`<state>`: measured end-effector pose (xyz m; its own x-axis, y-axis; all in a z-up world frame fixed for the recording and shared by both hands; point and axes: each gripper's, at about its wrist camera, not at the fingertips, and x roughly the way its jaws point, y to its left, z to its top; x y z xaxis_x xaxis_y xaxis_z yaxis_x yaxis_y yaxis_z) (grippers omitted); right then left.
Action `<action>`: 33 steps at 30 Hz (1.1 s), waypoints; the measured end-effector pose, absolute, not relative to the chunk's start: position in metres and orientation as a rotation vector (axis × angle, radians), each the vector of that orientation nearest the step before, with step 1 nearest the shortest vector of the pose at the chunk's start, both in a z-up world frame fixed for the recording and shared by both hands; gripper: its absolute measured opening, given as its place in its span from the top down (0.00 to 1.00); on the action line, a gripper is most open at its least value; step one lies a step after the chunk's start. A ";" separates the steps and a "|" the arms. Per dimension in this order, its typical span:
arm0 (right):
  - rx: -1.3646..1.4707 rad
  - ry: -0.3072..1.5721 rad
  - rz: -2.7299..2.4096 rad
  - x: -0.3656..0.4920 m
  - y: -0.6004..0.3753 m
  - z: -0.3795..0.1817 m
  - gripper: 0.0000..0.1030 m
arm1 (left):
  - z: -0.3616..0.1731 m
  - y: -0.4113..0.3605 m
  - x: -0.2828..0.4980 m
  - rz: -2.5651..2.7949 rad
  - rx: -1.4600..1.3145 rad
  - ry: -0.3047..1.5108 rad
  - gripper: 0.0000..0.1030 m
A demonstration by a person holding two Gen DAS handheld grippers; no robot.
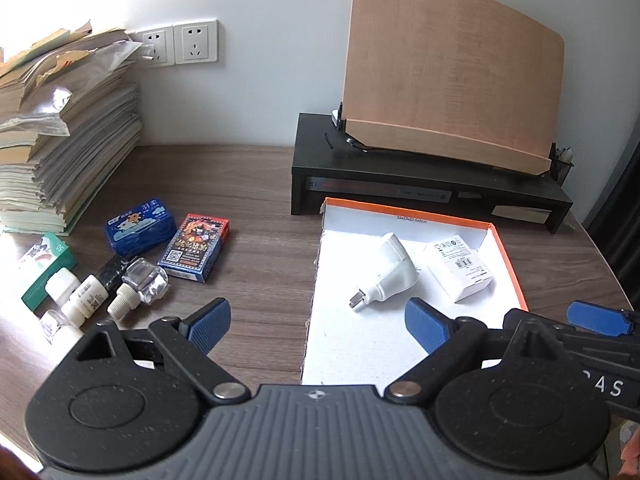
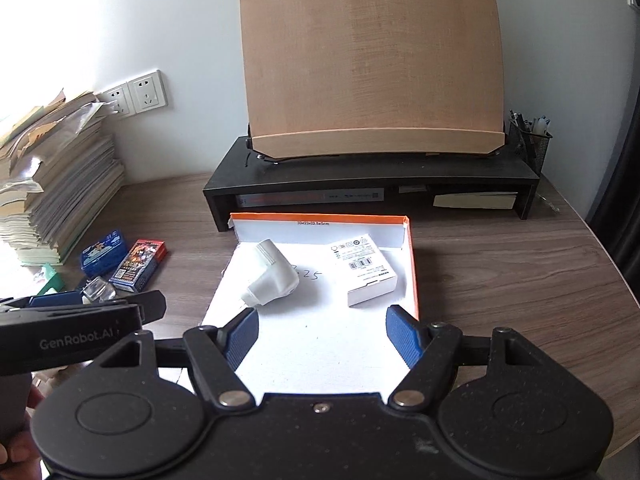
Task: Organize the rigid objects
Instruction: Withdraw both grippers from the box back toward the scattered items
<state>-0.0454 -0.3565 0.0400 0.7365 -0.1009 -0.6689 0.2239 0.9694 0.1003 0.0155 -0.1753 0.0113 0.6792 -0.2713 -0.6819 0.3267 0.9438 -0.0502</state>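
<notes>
A: Progress check, both wrist views. Orange-rimmed box tray (image 1: pixel 508 256) sits right of centre in the left wrist view, in front of the black monitor riser (image 1: pixel 420 184). Two items lie inside it: white plug adapter (image 1: pixel 390 270) mid-tray, white barcode carton (image 1: pixel 460 266) just to its right, the two near each other but apart.

B: And what is left outside?

A: Cluster on the wooden desk (image 1: pixel 248 184) at left of frame: blue card box (image 1: pixel 140 224), red-and-blue card box (image 1: pixel 196 246), green box (image 1: pixel 44 270), clear glass bottle (image 1: pixel 144 284), several small white bottles (image 1: pixel 86 300). Exact bottle count unclear. Judgement: two in, most still out; task is in its early part.

B: Jaws?

A: Left gripper (image 1: pixel 316 326) stands wide open, nothing between its blue pads, hanging over the tray's left edge at lower centre. Right gripper (image 2: pixel 320 338) also wide apart and empty, over the tray's near part.

B: Likely next?

A: Probably a reach leftward to the cluster; the card boxes look the easiest, flat-sided picks.
</notes>
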 end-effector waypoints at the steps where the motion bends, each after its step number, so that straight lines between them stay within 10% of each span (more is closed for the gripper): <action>1: 0.176 0.724 -0.172 -0.046 -0.355 0.040 0.19 | 0.011 -0.173 0.014 -0.329 0.073 0.753 0.06; 33: 0.133 0.806 0.019 0.011 -0.195 0.023 0.19 | 0.006 -0.016 0.046 -0.146 -0.007 0.797 0.06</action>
<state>0.0109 -0.1952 0.0225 0.6928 0.0677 -0.7179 0.0339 0.9914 0.1262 0.0460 -0.0165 0.0061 0.6894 -0.1334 -0.7120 0.1284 0.9898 -0.0611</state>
